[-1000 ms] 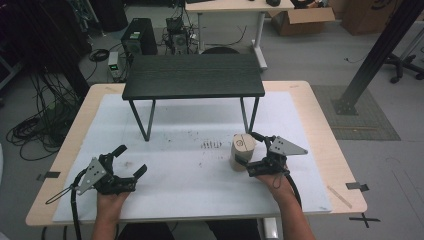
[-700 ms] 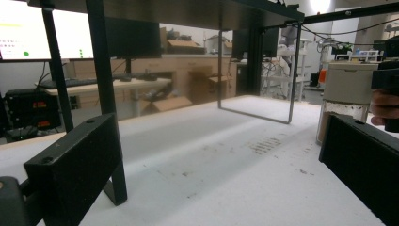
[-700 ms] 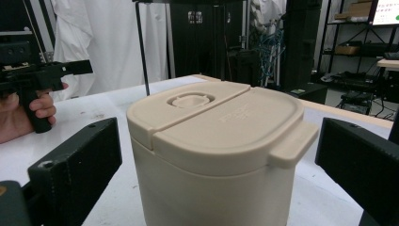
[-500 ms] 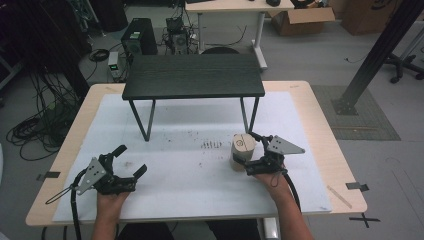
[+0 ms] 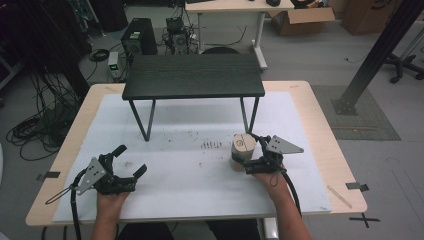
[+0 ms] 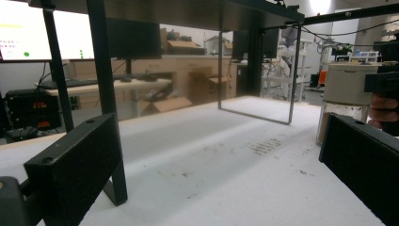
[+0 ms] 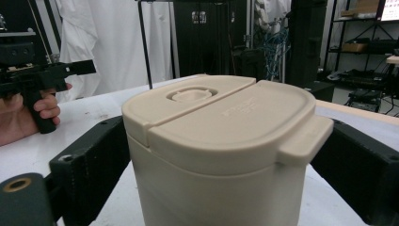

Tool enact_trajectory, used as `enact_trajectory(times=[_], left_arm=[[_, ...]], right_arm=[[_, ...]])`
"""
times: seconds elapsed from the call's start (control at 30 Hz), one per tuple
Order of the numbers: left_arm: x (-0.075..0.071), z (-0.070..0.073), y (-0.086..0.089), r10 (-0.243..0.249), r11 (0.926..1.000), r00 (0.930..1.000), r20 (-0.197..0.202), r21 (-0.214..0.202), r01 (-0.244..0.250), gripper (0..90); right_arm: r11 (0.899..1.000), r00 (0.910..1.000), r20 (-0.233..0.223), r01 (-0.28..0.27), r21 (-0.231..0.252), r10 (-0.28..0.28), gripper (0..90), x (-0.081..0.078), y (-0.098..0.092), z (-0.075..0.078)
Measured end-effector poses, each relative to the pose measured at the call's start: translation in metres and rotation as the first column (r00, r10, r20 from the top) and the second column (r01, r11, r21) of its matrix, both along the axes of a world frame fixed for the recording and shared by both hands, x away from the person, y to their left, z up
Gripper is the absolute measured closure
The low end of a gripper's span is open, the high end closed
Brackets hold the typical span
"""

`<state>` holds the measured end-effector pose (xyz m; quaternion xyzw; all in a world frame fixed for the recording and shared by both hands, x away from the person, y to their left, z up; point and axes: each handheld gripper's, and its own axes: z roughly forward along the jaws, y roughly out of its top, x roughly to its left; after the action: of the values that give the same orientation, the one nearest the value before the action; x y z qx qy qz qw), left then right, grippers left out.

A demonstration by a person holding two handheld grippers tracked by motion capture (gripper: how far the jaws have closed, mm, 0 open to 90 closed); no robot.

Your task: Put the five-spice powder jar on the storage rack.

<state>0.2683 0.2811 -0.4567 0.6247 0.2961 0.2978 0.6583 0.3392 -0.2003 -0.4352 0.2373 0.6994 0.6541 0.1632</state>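
A beige jar [image 5: 242,148] with a hinged flip lid stands upright on the white mat [image 5: 200,185], right of centre. My right gripper [image 5: 250,153] has one jaw on each side of it, and both jaws press its walls. In the right gripper view the jar [image 7: 221,155] stands between the black jaws of the right gripper [image 7: 226,141]. My left gripper [image 5: 132,159] rests low at the mat's front left, open with nothing in it. In the left gripper view its jaws [image 6: 216,155] stand wide apart, and the jar [image 6: 346,101] is far off at the right.
A black low table [image 5: 192,75] on thin metal legs stands across the back of the mat. A patch of dark specks [image 5: 211,145] lies left of the jar. The wooden tabletop [image 5: 320,125] ends just beyond the mat on every side.
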Motion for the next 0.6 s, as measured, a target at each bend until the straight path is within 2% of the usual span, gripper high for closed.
enact_trajectory(times=[0.6], left_arm=[[0.0001, 0.0, 0.0, 0.0, 1.0, 1.0, -0.001, -0.003, 0.0, 0.2]], right_arm=[[1.0, 0.9998, 0.003, -0.017, 0.001, 0.017, 17.6, 0.0011, -0.0016, 0.0004]])
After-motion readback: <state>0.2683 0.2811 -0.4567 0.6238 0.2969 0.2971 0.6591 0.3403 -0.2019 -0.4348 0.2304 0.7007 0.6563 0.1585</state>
